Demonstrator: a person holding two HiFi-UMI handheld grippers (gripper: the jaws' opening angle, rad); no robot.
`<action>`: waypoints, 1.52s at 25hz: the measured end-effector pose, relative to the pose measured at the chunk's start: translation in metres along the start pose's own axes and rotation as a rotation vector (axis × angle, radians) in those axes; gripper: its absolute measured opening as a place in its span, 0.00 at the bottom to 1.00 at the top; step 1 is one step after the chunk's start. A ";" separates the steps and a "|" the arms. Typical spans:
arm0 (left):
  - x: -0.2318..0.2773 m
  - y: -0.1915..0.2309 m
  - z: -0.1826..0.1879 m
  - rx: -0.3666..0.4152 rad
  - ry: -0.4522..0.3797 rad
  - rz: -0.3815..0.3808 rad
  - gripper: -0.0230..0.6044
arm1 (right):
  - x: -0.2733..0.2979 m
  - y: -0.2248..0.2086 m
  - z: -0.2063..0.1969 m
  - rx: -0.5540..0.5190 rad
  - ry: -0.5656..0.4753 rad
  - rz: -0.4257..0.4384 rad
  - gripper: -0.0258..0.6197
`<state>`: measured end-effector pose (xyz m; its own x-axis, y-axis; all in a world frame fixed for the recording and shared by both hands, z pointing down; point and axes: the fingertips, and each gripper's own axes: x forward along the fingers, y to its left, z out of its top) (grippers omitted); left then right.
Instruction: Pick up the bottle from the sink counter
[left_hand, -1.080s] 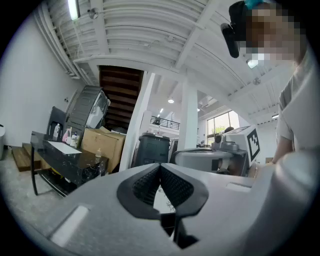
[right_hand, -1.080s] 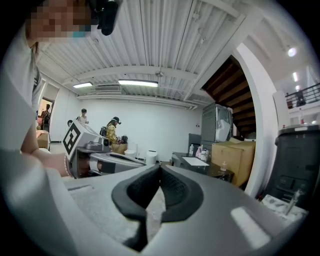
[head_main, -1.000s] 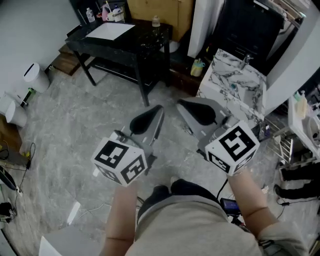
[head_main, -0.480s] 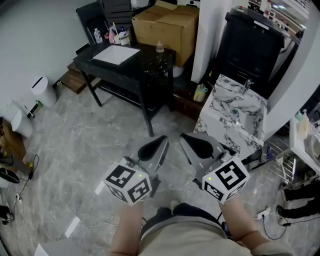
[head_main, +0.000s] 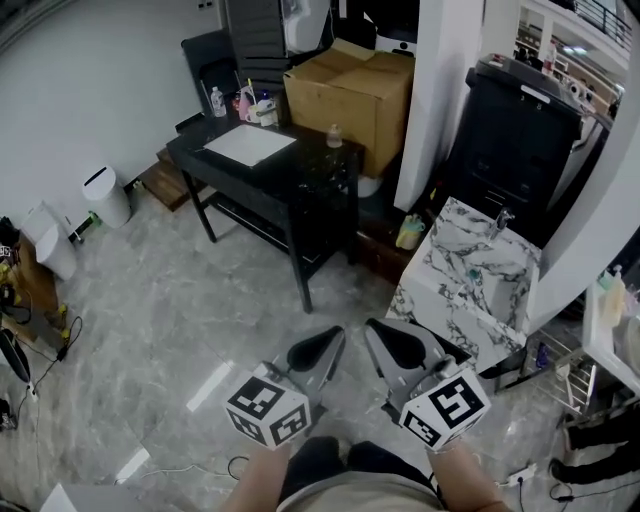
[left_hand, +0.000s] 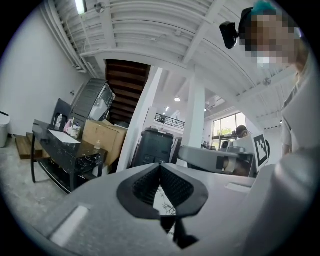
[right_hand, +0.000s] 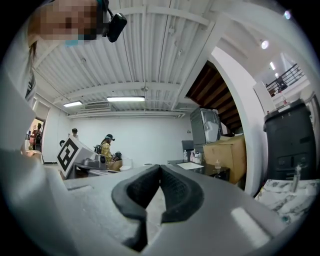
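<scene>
Both grippers have sunk toward the bottom edge of the head view. The left gripper (head_main: 328, 342) and right gripper (head_main: 382, 336) are each closed on nothing. Upright at the far right edge, the pale bottle (head_main: 607, 297) on the white counter (head_main: 597, 345) is my likely target, with the right gripper nearer. The marble basin unit (head_main: 470, 290) stands between. Another small bottle (head_main: 334, 136) sits on the black table (head_main: 300, 170), upper centre.

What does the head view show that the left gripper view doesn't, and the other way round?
Only the head view: the faucet on the marble sink counter. Only the left gripper view: the ceiling, the staircase and a person by the window. Both: the black table, the cardboard box, the left gripper and the right gripper.
</scene>
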<state>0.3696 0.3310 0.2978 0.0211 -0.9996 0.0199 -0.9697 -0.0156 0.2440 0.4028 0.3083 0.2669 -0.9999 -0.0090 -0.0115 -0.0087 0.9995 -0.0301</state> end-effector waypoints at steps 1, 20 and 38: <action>0.003 -0.002 -0.001 0.000 0.003 0.003 0.04 | -0.001 -0.002 -0.002 0.006 0.005 0.008 0.04; 0.072 0.128 0.021 -0.020 0.002 -0.033 0.05 | 0.127 -0.078 -0.024 0.042 0.050 -0.036 0.04; 0.124 0.313 0.070 -0.021 0.019 -0.147 0.04 | 0.315 -0.129 -0.024 0.047 0.039 -0.143 0.04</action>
<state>0.0519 0.2002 0.3085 0.1671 -0.9859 0.0009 -0.9506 -0.1608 0.2654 0.0883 0.1773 0.2913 -0.9882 -0.1490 0.0350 -0.1513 0.9856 -0.0751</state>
